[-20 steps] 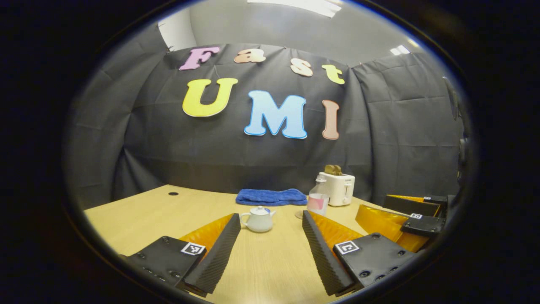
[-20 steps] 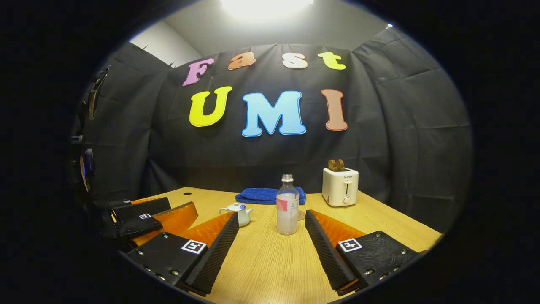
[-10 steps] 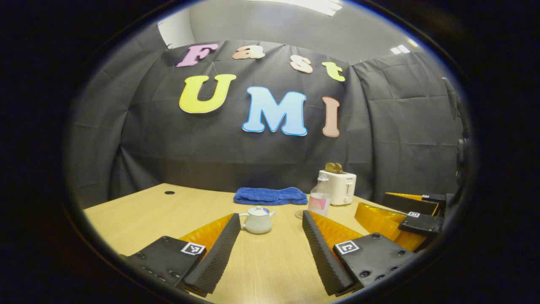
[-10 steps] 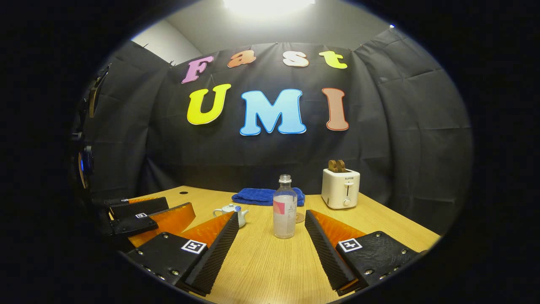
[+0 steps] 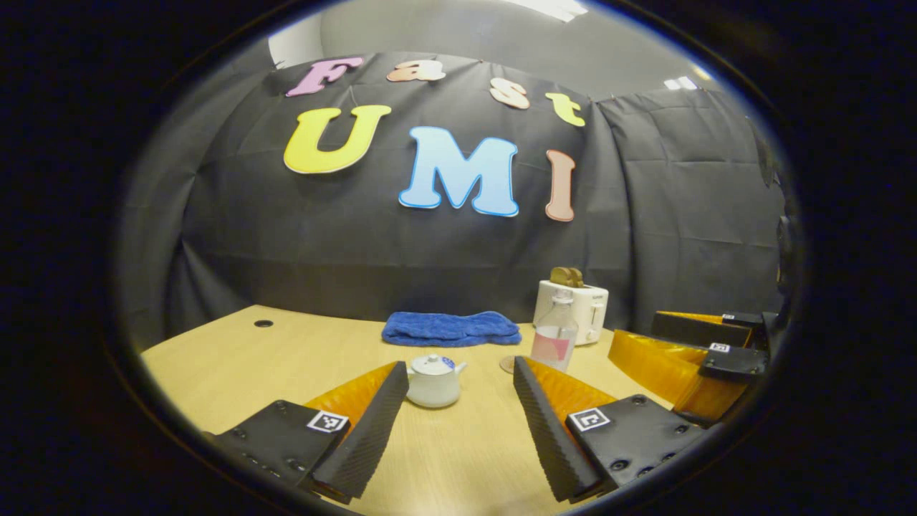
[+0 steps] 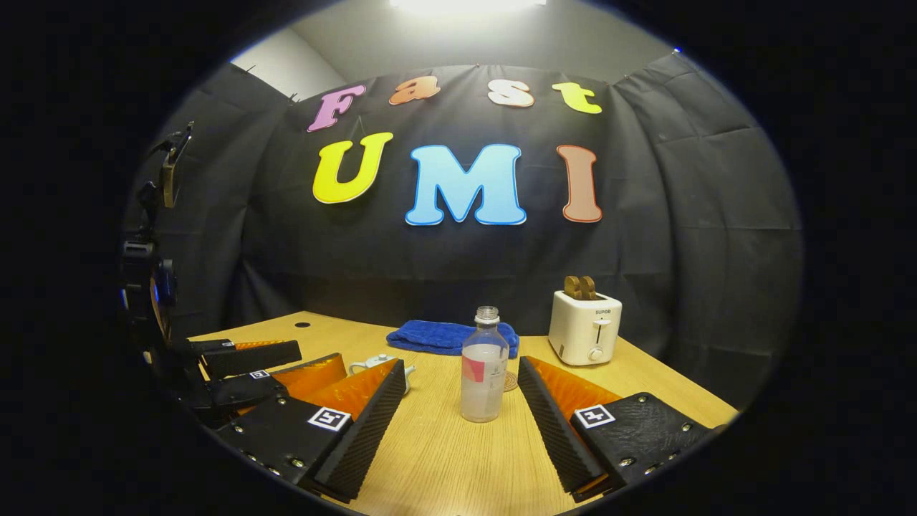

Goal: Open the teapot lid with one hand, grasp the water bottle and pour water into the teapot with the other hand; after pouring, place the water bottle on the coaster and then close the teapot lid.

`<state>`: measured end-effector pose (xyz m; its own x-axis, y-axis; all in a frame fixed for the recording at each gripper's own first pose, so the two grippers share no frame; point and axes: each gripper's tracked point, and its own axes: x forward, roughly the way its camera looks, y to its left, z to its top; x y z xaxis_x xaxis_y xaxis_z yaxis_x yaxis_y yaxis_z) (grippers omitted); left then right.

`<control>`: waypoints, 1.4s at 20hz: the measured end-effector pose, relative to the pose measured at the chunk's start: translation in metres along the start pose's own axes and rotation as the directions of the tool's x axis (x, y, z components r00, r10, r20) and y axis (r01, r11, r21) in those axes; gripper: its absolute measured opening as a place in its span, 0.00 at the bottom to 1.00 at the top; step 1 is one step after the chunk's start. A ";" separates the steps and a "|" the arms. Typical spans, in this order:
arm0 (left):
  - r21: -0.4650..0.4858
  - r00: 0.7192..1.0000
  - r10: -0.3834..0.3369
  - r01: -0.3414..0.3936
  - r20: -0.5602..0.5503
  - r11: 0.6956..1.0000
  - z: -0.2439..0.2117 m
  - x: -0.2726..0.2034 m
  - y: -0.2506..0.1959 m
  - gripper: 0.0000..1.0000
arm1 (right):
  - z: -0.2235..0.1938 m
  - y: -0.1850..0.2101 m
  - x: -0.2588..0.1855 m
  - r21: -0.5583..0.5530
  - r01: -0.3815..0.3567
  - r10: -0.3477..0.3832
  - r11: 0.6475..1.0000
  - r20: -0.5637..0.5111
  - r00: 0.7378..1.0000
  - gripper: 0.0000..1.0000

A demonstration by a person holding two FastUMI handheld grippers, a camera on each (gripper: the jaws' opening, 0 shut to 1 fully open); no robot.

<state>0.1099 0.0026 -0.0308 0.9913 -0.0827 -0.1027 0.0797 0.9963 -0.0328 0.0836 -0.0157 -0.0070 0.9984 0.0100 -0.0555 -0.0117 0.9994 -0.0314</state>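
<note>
A small white teapot (image 5: 433,383) stands on the wooden table (image 5: 236,365) with its lid (image 5: 432,364) on. My left gripper (image 5: 458,371) is open, and the teapot sits just beyond its left fingertip. A clear water bottle (image 6: 484,365) with no cap stands upright, a little ahead of my open right gripper (image 6: 461,374). A round coaster (image 6: 509,380) lies right behind the bottle. In the right gripper view the teapot (image 6: 372,363) is partly hidden by that gripper's left finger. Neither gripper touches anything.
A blue towel (image 5: 451,328) lies folded at the back of the table. A white toaster (image 6: 584,326) stands at the back right. The right gripper (image 5: 706,358) is seen at the right edge of the left gripper view, and the left gripper (image 6: 261,369) low at the left of the right gripper view.
Both grippers have moved forward over the table. The teapot sits nearer the left gripper's fingers and the bottle nearer the right gripper's. Both stayed open.
</note>
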 end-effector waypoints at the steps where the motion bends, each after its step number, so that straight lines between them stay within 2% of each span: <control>1: 0.009 1.000 -0.001 0.001 -0.005 1.000 -0.002 0.006 0.003 0.96 | 0.001 0.000 0.007 -0.004 0.004 -0.004 1.000 -0.005 1.000 0.98; 5: 0.063 1.000 -0.006 0.007 -0.006 0.998 -0.001 0.030 0.010 0.96 | -0.004 -0.002 0.035 0.010 0.013 -0.013 1.000 -0.034 0.999 0.98; 13: 0.100 0.999 -0.040 0.041 -0.018 0.994 -0.002 0.082 0.008 0.96 | -0.014 -0.027 0.086 0.020 0.087 -0.085 0.996 -0.098 0.992 0.98; 17: 0.055 0.998 -0.045 0.048 -0.048 0.997 -0.009 0.115 0.017 0.96 | -0.027 -0.030 0.110 0.032 0.093 -0.088 0.995 -0.138 0.987 0.98; 22: 0.085 0.997 -0.052 0.057 -0.063 0.995 -0.015 0.153 0.026 0.96 | -0.045 -0.029 0.133 0.022 0.095 -0.090 0.995 -0.174 0.981 0.98; 28: 0.095 0.991 -0.062 0.073 -0.120 0.993 -0.048 0.178 0.026 0.96 | -0.071 -0.022 0.143 0.025 0.069 -0.062 0.997 -0.219 0.974 0.98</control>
<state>0.2836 0.0125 -0.0974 0.9647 -0.1463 -0.2191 0.1617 0.9854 0.0542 0.2227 -0.0383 -0.0853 0.9608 -0.0593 -0.2707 0.0586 0.9982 -0.0107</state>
